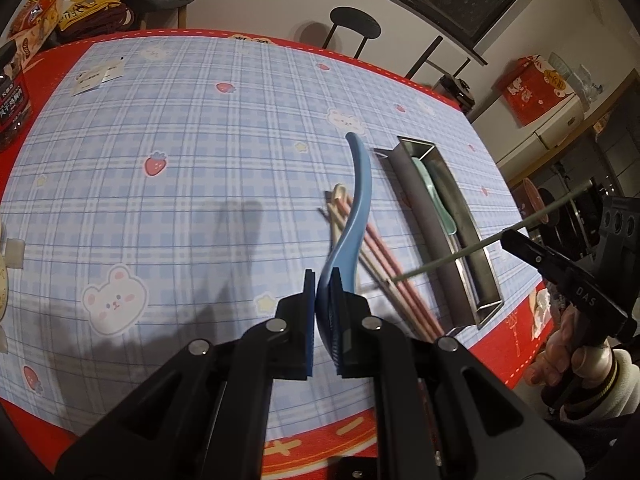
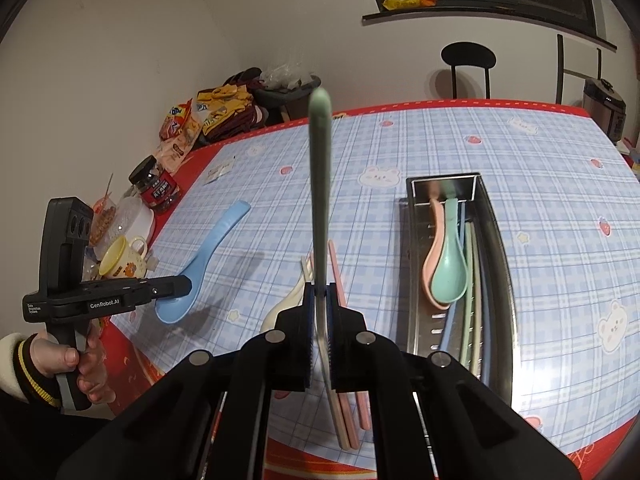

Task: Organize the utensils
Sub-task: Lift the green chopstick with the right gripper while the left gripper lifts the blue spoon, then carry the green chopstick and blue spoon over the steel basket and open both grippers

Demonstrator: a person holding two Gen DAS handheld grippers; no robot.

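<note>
My left gripper [image 1: 322, 280] is shut on the bowl of a blue spoon [image 1: 358, 184], held above the table with its handle pointing away. My right gripper [image 2: 320, 292] is shut on a pale green chopstick [image 2: 320, 176] that sticks out ahead. The right wrist view shows the left gripper [image 2: 187, 286] and blue spoon [image 2: 208, 252] at the left. The metal tray [image 2: 496, 216] holds a pink spoon [image 2: 434, 240], a teal spoon [image 2: 450, 268] and several chopsticks. Pink chopsticks [image 2: 334, 264] and a cream spoon [image 2: 286, 306] lie on the checked cloth beside the tray.
A dark jar [image 2: 154, 186], a yellow cup [image 2: 122, 262] and snack bags [image 2: 180, 128] crowd the table's left edge. A black chair [image 2: 468, 60] stands behind the table and a cooker [image 2: 602, 106] at the far right. A paper card [image 1: 100, 76] lies on the cloth.
</note>
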